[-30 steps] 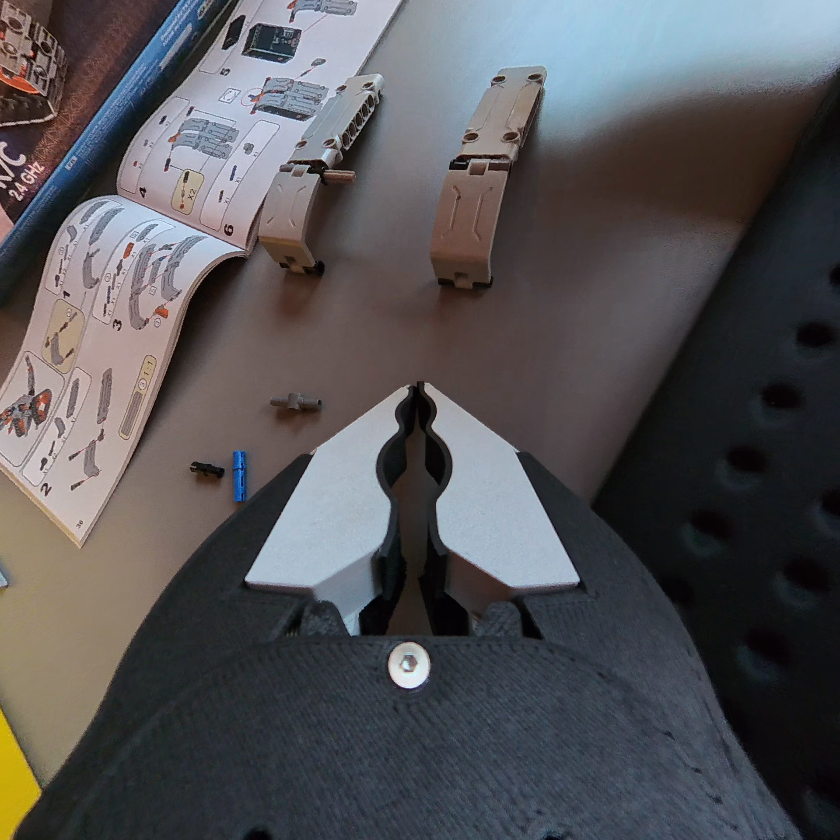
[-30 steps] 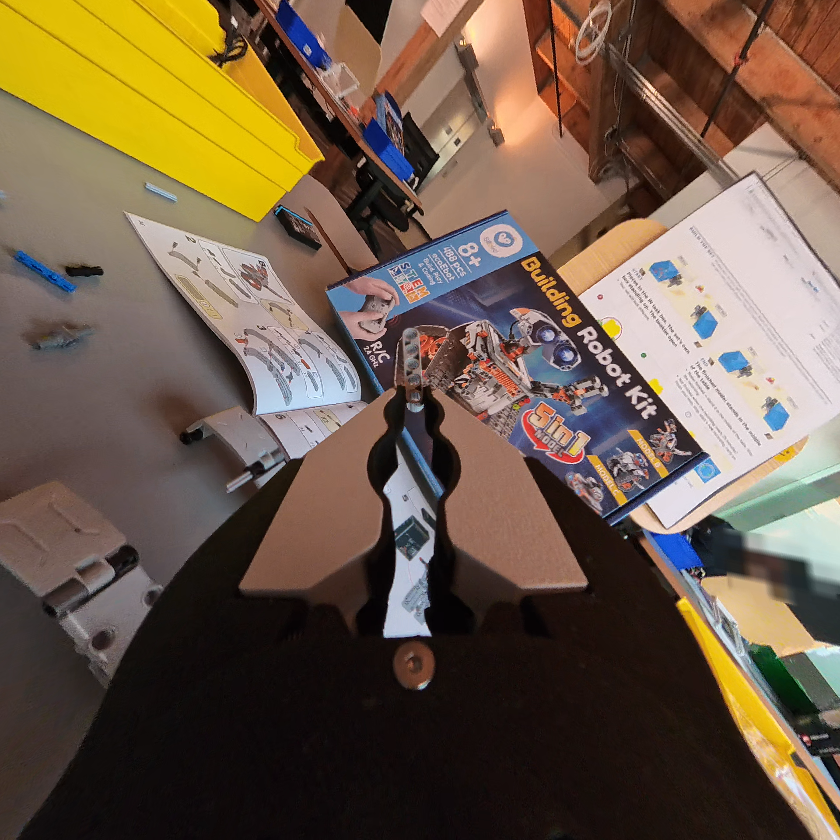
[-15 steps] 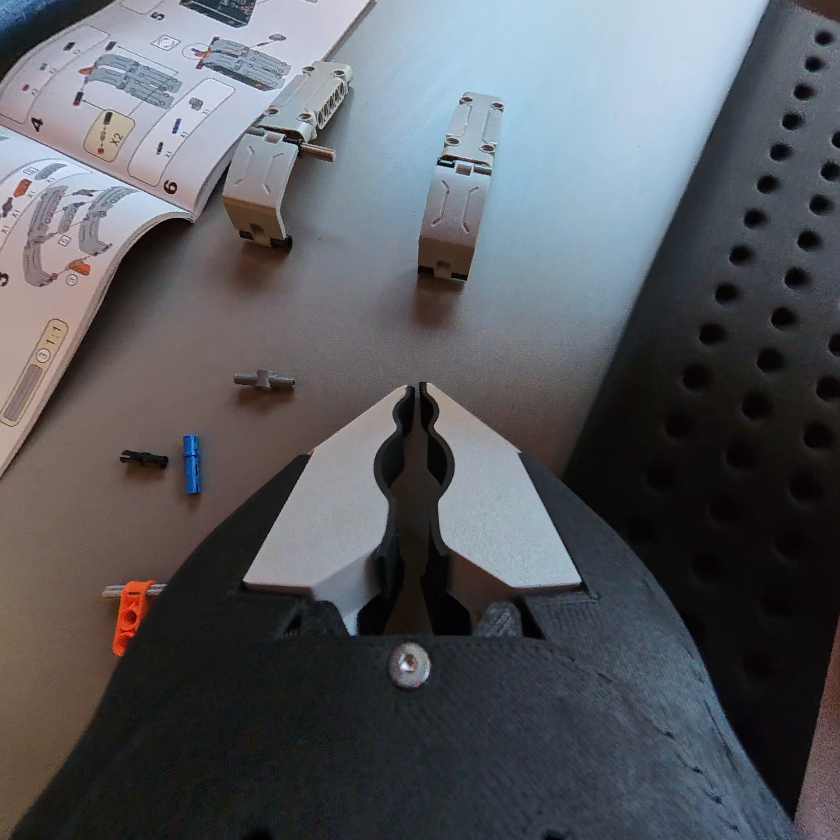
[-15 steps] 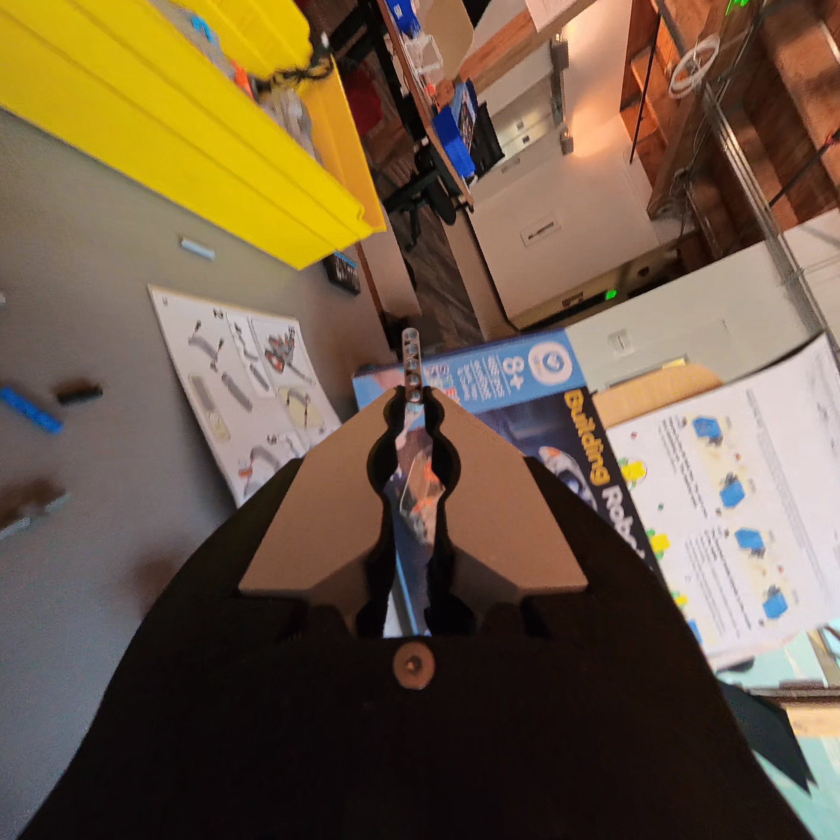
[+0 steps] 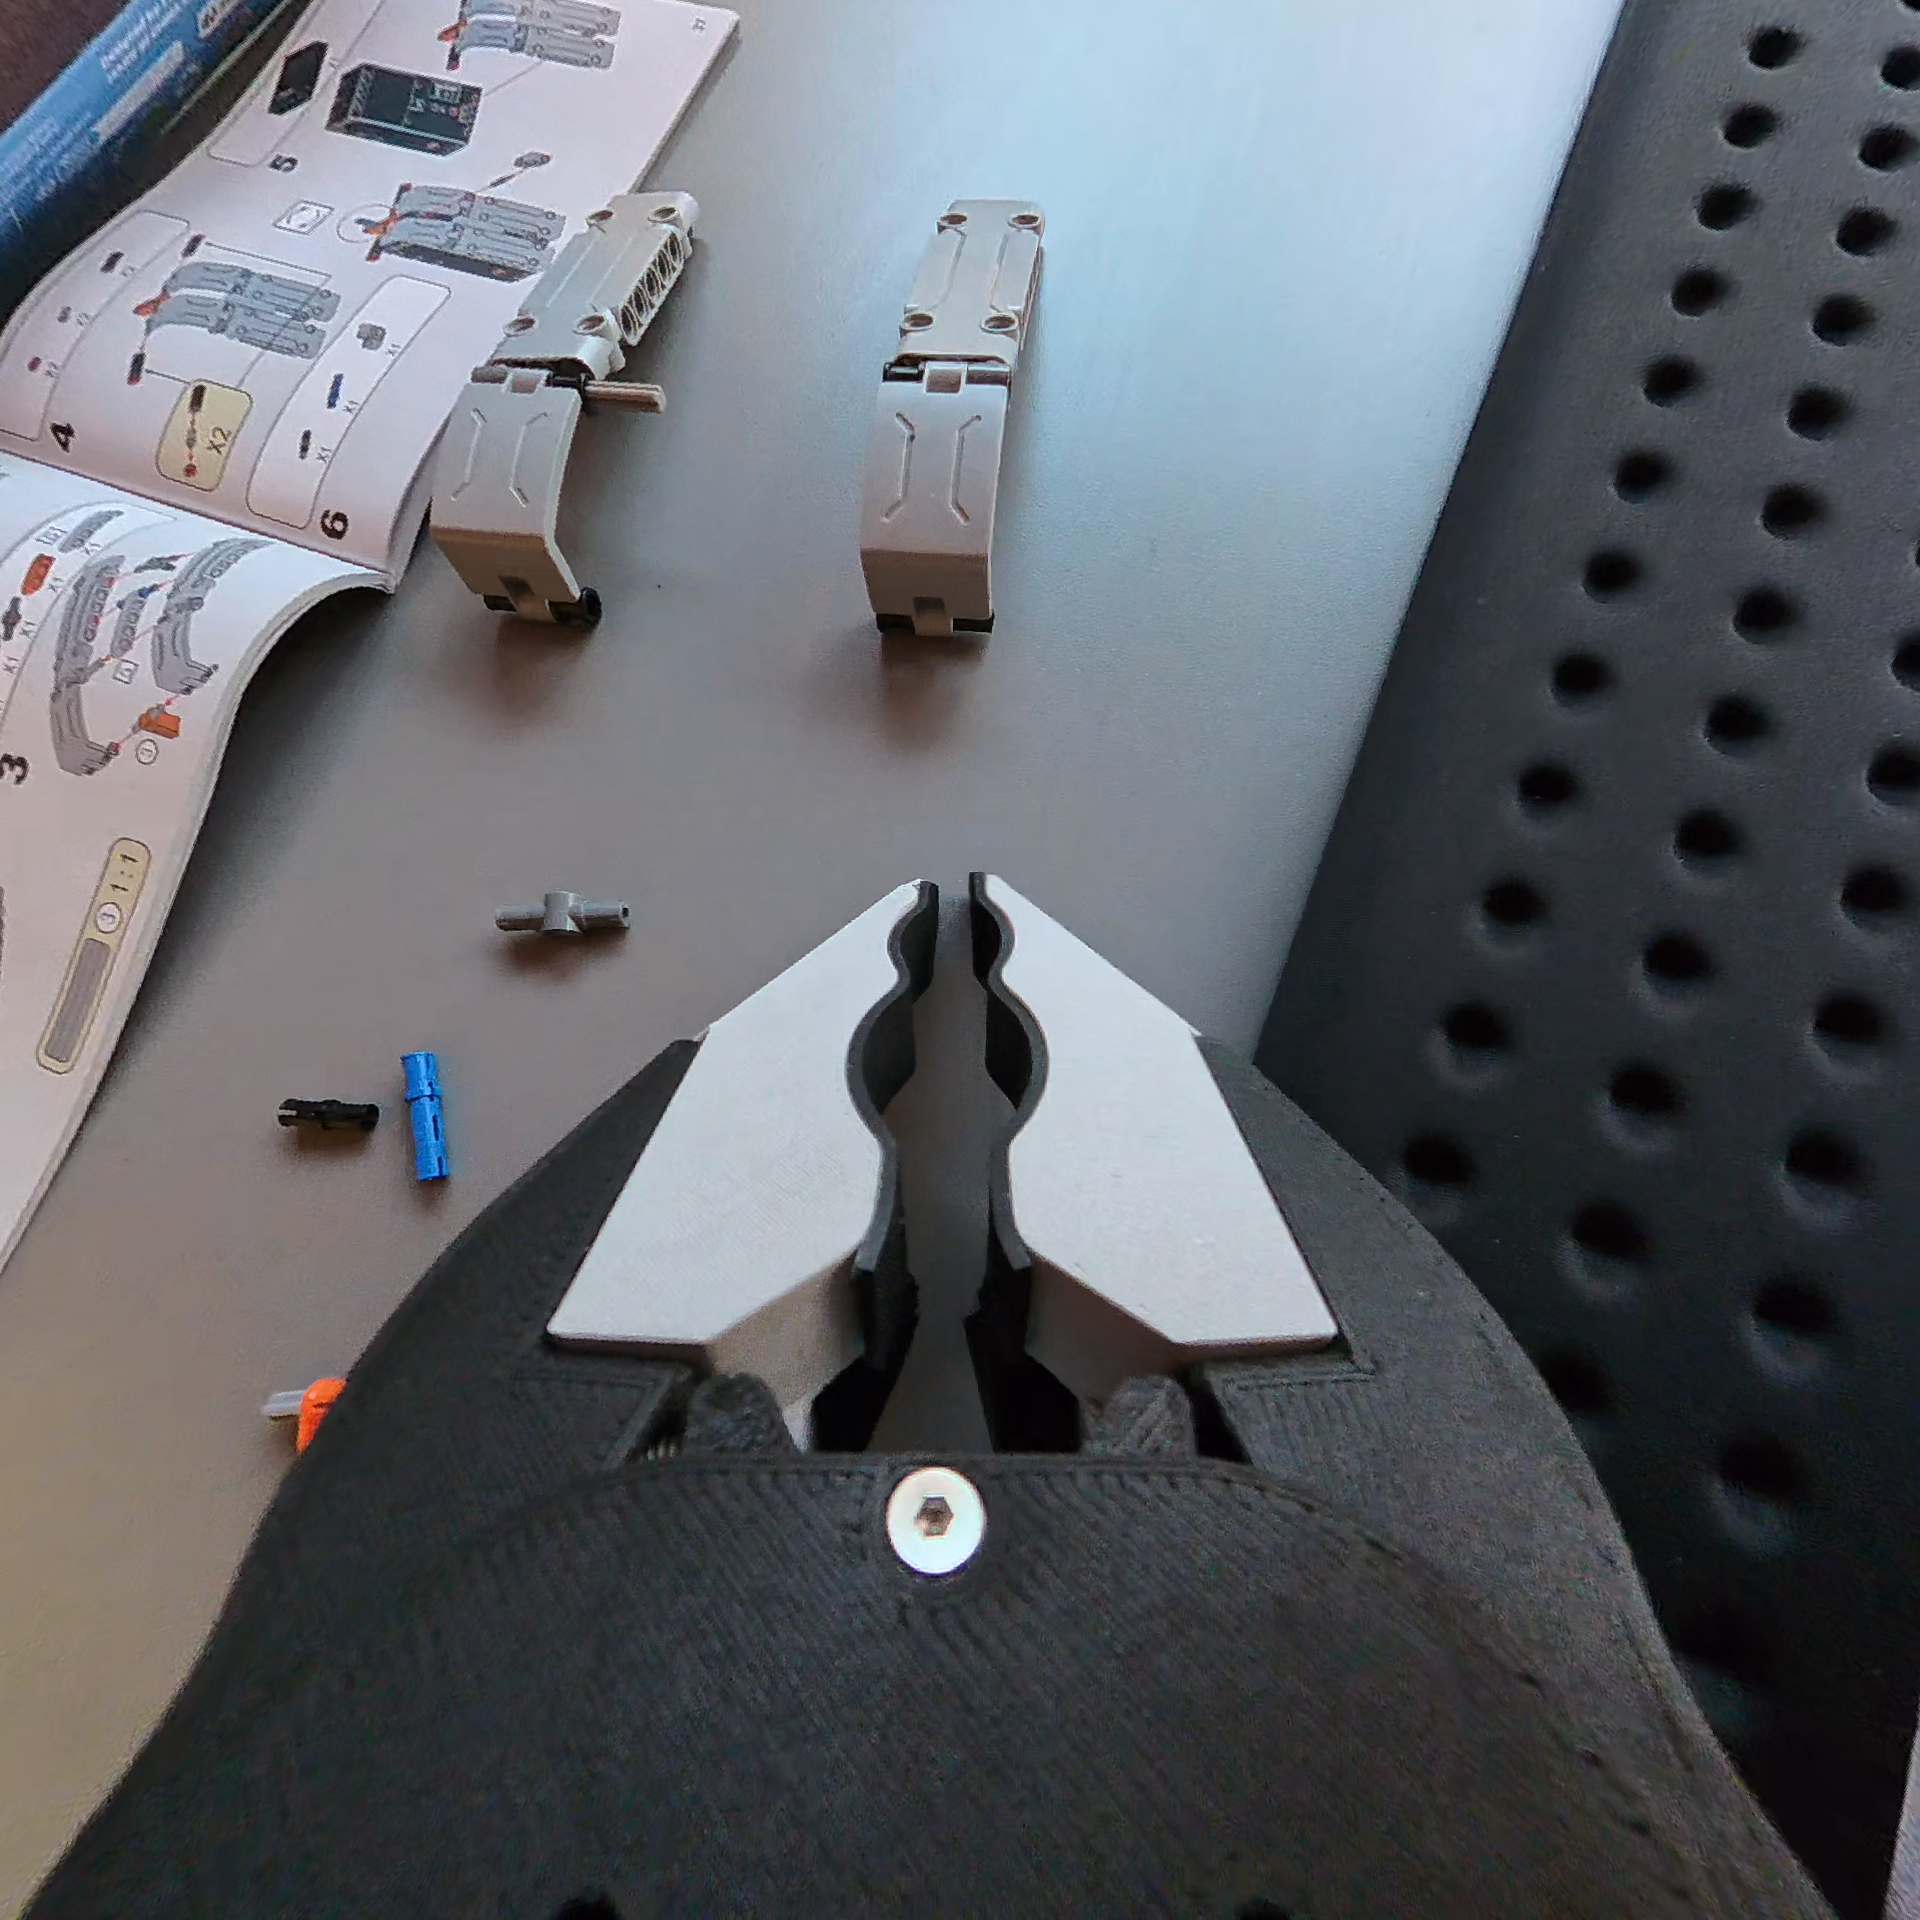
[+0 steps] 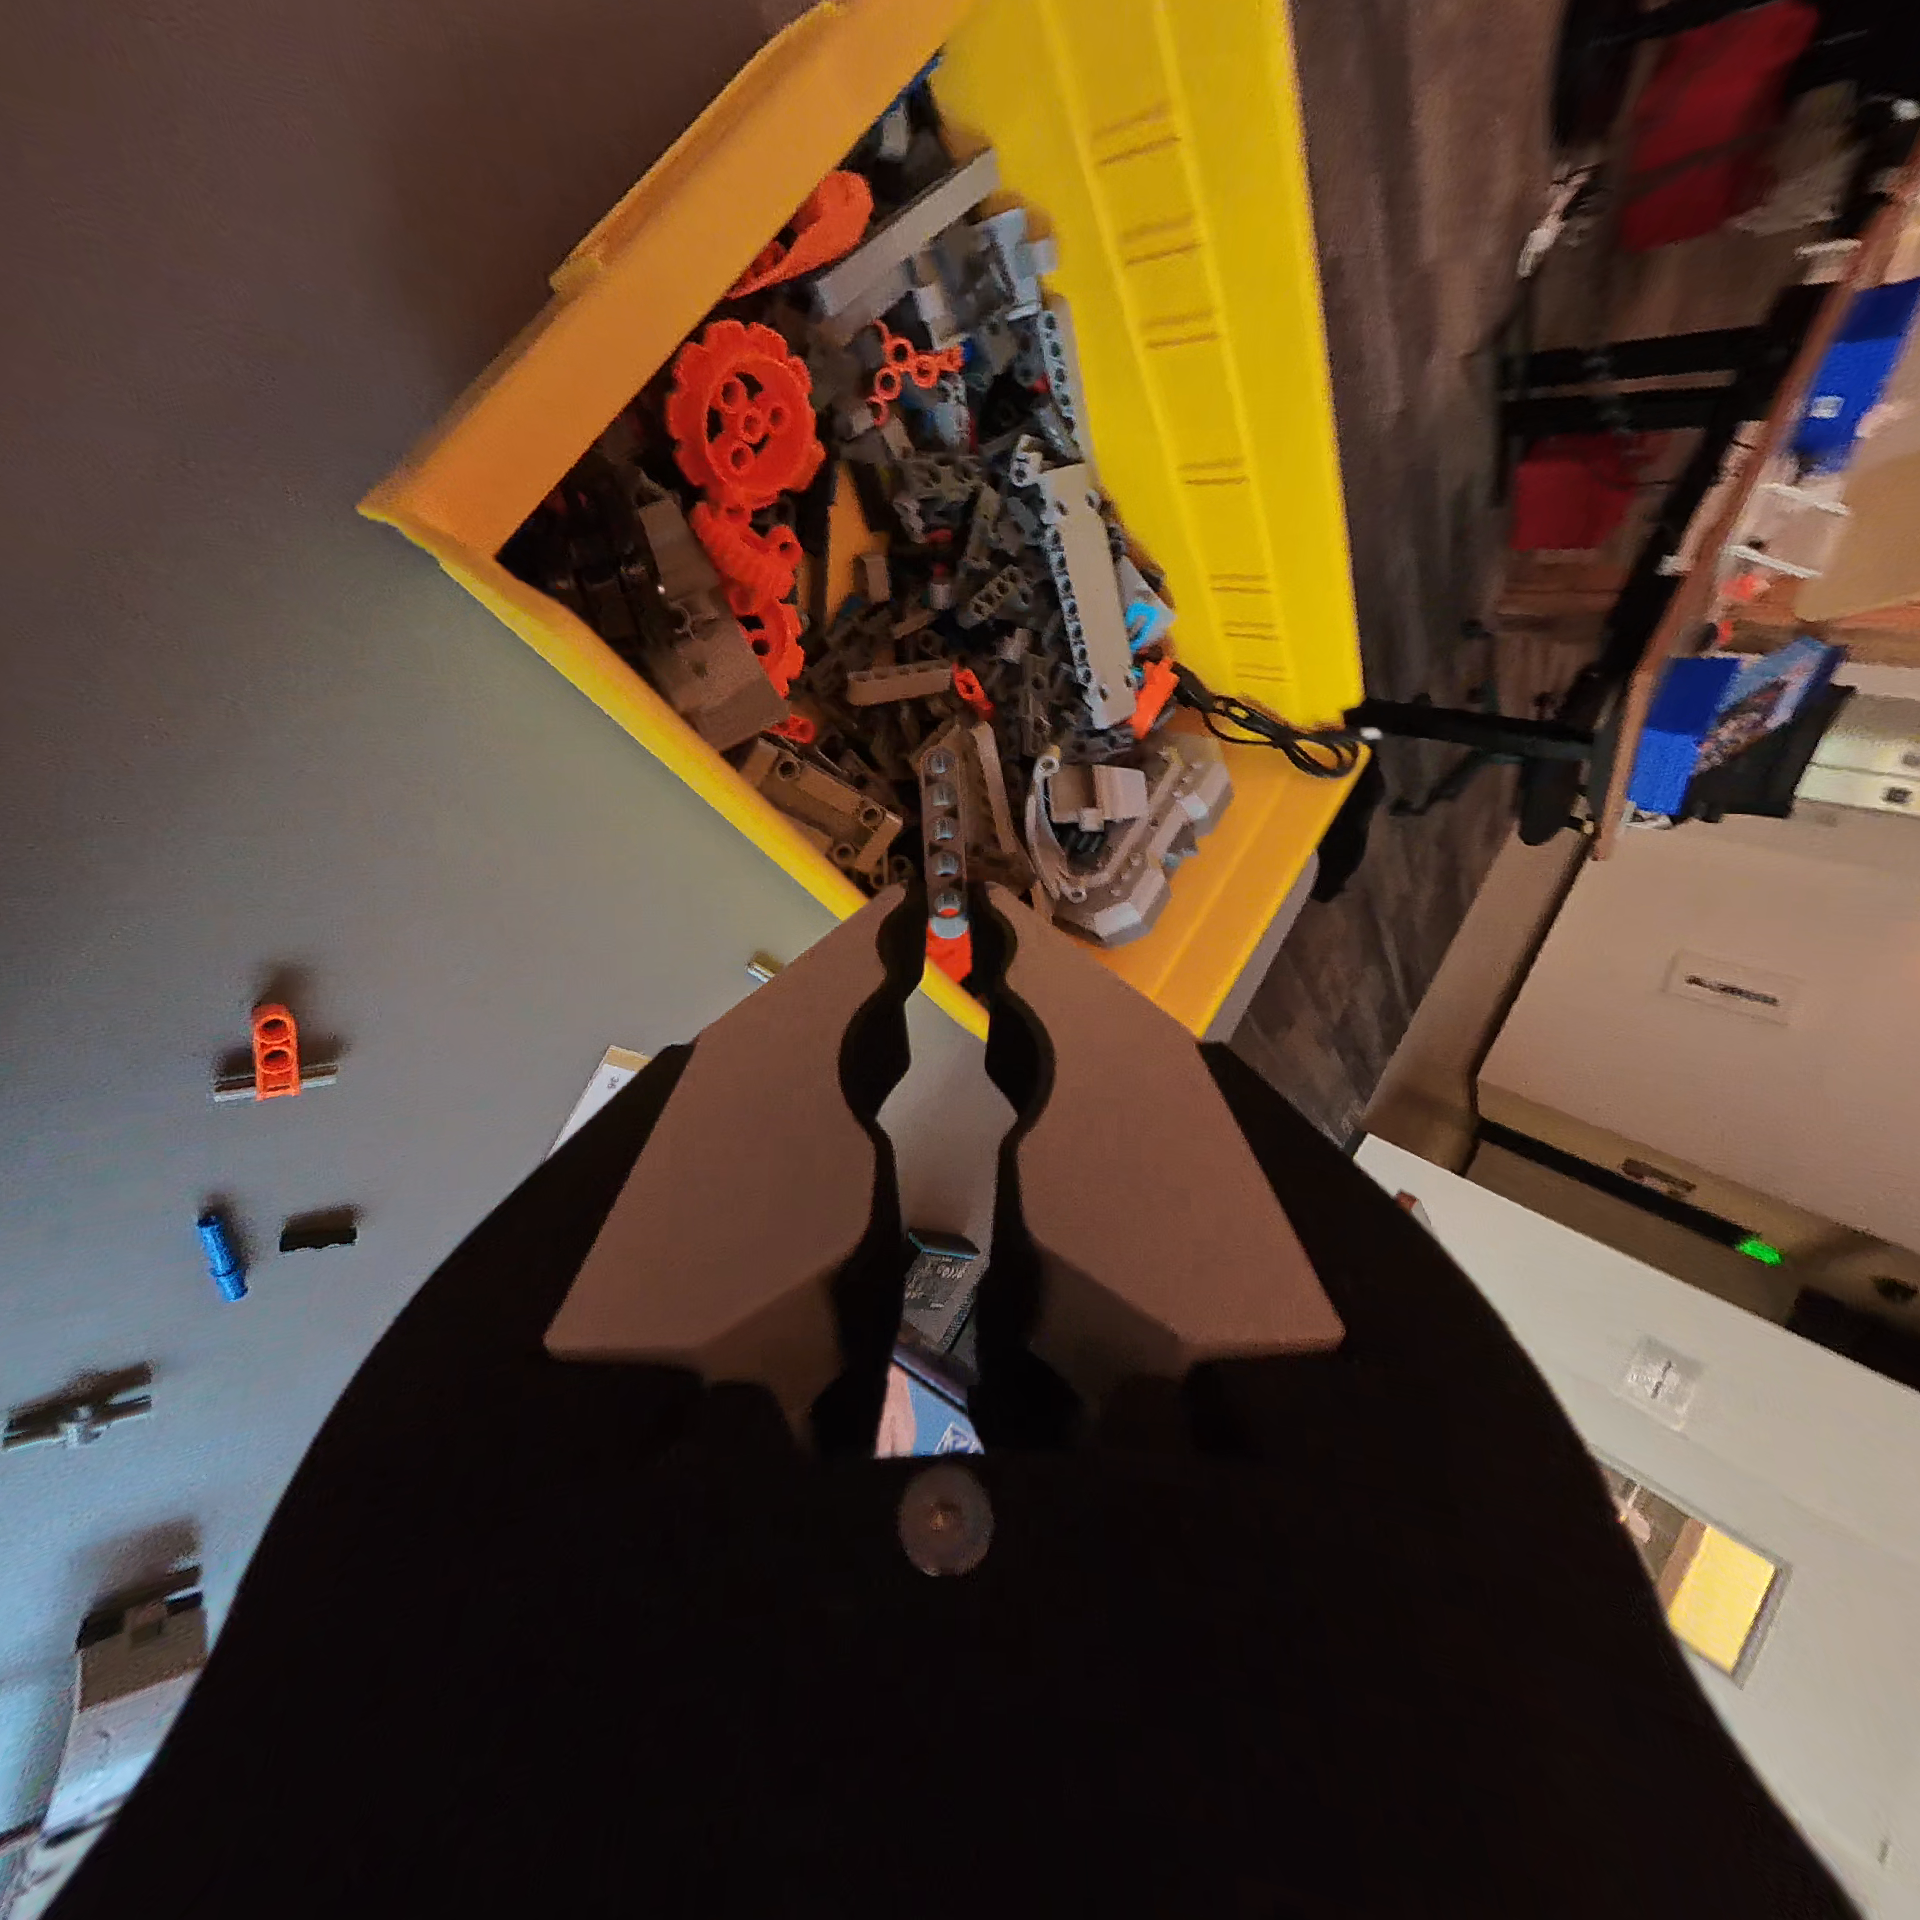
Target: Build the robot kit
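My right gripper (image 6: 945, 896) is shut on the lower end of a thin grey beam with holes (image 6: 943, 821). An orange piece (image 6: 950, 951) sits on the beam between the jaws. The beam points into an open yellow bin (image 6: 1195, 312) full of grey, black and orange parts, including an orange gear (image 6: 743, 416). My left gripper (image 5: 953, 885) is shut and empty, hovering over the grey table. Ahead of it lie two grey panel assemblies (image 5: 530, 436) (image 5: 951, 416). To its left lie a small grey connector (image 5: 564, 914), a blue pin (image 5: 426, 1117) and a black pin (image 5: 328, 1115).
An open instruction booklet (image 5: 208, 416) lies at the far left, with a blue box edge (image 5: 94, 125) behind it. A black perforated surface (image 5: 1683, 831) borders the table on the right. An orange connector on an axle (image 6: 275, 1051) lies on the table near the bin. My right tips are about 25 centimeters from the small grey connector (image 5: 564, 914), my left tips only 7 centimeters. It is also in sight in the right wrist view (image 6: 74, 1441).
My right gripper has swung with the beam away from the blue box and now points into the yellow bin. My left gripper has shifted only slightly over the table.
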